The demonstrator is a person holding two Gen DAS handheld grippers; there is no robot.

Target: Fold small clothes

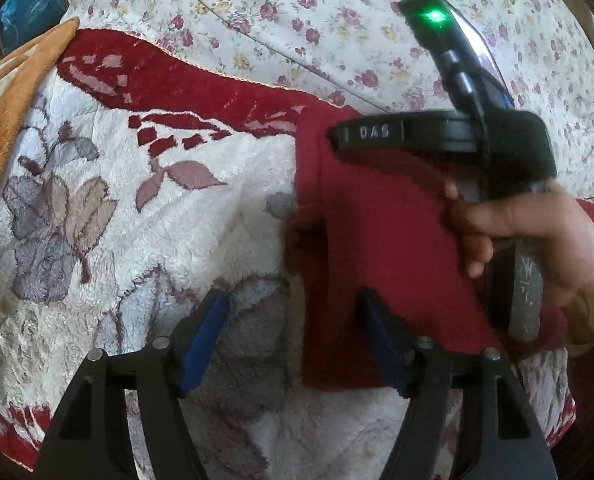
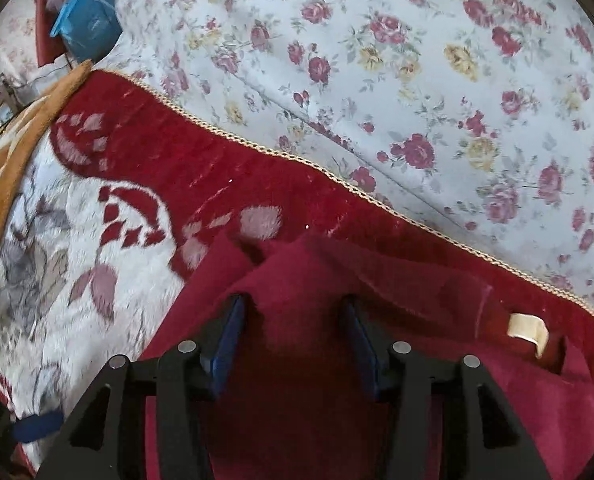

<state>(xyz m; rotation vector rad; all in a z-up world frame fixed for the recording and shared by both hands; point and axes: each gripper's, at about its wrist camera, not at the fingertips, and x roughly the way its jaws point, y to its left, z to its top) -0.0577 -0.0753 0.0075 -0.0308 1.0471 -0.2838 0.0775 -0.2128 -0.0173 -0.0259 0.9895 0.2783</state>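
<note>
A dark red garment (image 1: 361,240) lies partly folded on a plush blanket. In the left wrist view its left edge runs down between the blue pads of my left gripper (image 1: 295,316), which is open; the right pad (image 1: 379,332) rests over the cloth and the left one over bare blanket. A person's hand (image 1: 537,248) holds the right gripper's black body above the garment's right side, hiding its fingers. In the right wrist view my right gripper (image 2: 293,312) is open just above the rumpled red garment (image 2: 305,280). A cream label (image 2: 525,330) shows at its neck opening.
The white plush blanket (image 1: 137,220) has grey flowers and a red border (image 2: 217,168). Beyond it lies a rose-print sheet (image 2: 417,80). An orange blanket edge (image 1: 13,112) runs along the left, and a blue bag (image 2: 85,20) sits at the far left corner.
</note>
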